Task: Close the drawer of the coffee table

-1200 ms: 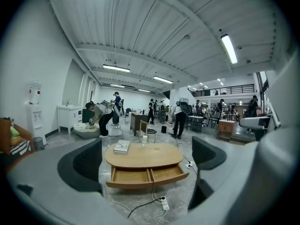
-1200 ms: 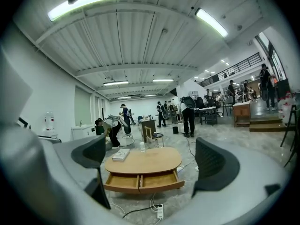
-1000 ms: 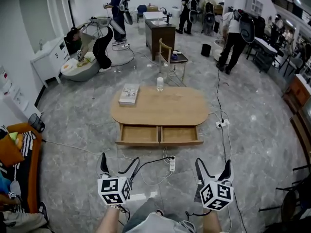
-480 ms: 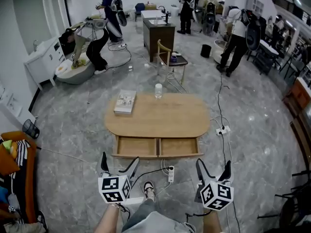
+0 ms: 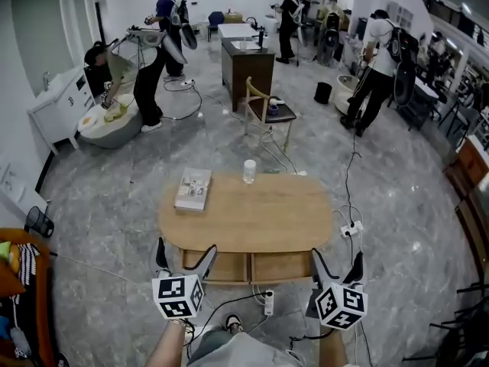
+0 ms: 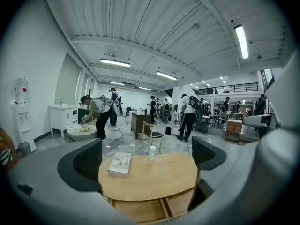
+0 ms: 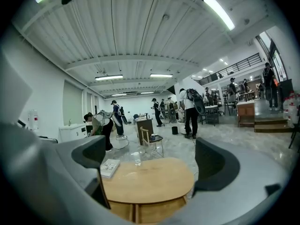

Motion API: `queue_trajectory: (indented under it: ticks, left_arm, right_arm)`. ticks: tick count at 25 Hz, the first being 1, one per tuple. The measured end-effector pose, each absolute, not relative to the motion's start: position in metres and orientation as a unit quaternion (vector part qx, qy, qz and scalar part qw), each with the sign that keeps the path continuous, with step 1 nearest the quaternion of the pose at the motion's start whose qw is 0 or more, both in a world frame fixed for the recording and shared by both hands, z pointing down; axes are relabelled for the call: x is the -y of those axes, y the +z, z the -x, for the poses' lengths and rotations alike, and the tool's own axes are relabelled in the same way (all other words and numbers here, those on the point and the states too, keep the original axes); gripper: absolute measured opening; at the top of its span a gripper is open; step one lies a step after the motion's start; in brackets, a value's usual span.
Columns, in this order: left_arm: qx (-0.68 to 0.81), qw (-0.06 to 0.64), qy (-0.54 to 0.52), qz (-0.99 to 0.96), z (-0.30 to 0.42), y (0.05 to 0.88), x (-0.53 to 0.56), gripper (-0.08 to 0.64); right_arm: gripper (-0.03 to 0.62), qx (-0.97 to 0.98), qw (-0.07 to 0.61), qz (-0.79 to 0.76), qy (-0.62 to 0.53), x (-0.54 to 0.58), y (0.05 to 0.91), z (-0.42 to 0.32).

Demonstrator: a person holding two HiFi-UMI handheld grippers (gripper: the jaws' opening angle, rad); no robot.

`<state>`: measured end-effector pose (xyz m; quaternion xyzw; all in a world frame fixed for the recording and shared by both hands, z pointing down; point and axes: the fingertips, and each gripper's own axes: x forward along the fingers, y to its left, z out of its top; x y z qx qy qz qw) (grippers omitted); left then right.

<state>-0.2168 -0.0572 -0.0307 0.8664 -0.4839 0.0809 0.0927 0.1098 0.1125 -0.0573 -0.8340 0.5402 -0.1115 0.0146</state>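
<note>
Both pairs of jaws stand wide apart with nothing between them. The left gripper [image 5: 186, 252] and the right gripper [image 5: 337, 262] are held level, side by side, pointing at the near side of the table [image 5: 244, 214]. The drawer [image 5: 229, 267] stands open under the table's near edge, its 2 compartments showing. The left gripper is at the drawer's left end and the right at its right end, both just short of it. On the floor between the 2 grippers lies a power strip [image 5: 269, 303]. On the tabletop, a book [image 5: 193, 189] lies at the far left and a glass [image 5: 249, 171] stands at the far edge. A chair [image 5: 267, 109] stands beyond, with people further back.
</note>
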Motion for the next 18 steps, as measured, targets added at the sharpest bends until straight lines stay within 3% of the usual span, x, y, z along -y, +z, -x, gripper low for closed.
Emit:
queue_trajectory:
  ticks: [8, 18]
  left_arm:
    - [0.489, 0.115, 0.086, -0.861, 0.204, -0.015, 0.119, 0.577]
    - [0.513, 0.136, 0.106, -0.841, 0.201, 0.008, 0.115, 0.577]
  right_arm:
    - [0.588, -0.542, 0.003, 0.832, -0.115, -0.050, -0.058, -0.124]
    - [0.588, -0.566, -0.028, 0.811, -0.146, -0.023, -0.033, -0.132]
